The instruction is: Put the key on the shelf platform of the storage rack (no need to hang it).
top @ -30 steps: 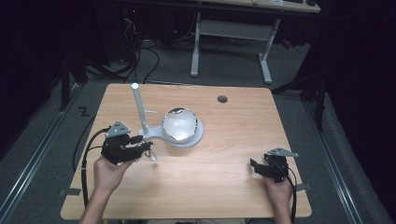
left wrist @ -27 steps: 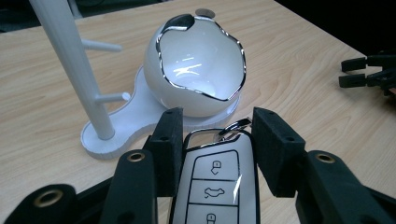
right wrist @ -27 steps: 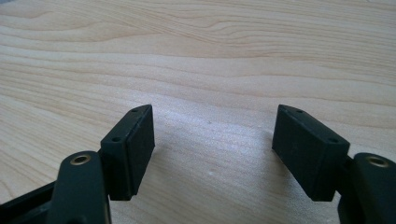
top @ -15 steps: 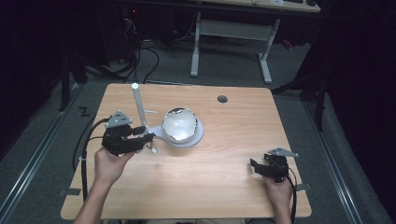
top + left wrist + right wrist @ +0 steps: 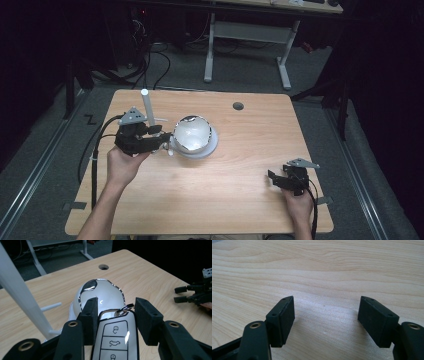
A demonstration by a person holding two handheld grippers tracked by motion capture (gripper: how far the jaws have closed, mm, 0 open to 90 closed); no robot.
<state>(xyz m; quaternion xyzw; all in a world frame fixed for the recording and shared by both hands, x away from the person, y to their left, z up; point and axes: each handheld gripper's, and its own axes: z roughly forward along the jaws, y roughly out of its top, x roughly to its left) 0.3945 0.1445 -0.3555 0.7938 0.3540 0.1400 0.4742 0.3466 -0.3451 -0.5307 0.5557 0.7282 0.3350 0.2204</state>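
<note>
My left gripper (image 5: 115,307) is shut on a car key fob (image 5: 113,340), white-faced with black buttons and a silver ring at its tip. Just beyond the fob sits a glossy white dome with a chrome rim (image 5: 102,293). In the high view the left gripper (image 5: 165,142) hovers at the dome's (image 5: 192,134) left side, beside a slanted white pole (image 5: 147,107) that rises from the same white base (image 5: 212,146). My right gripper (image 5: 274,179) rests open near the table's front right; its jaws (image 5: 325,307) stand wide apart over bare wood.
The wooden table (image 5: 250,210) has a round cable hole (image 5: 238,106) at the far middle. A short white peg (image 5: 51,307) sticks out from the pole. The right gripper (image 5: 178,294) lies far off to the right in the left gripper view. Dark floor and a desk frame (image 5: 247,47) lie beyond.
My left hand has lifted and moved toward the far side of the table with the key fob, coming closer to the dome. The right gripper has stayed where it was.
</note>
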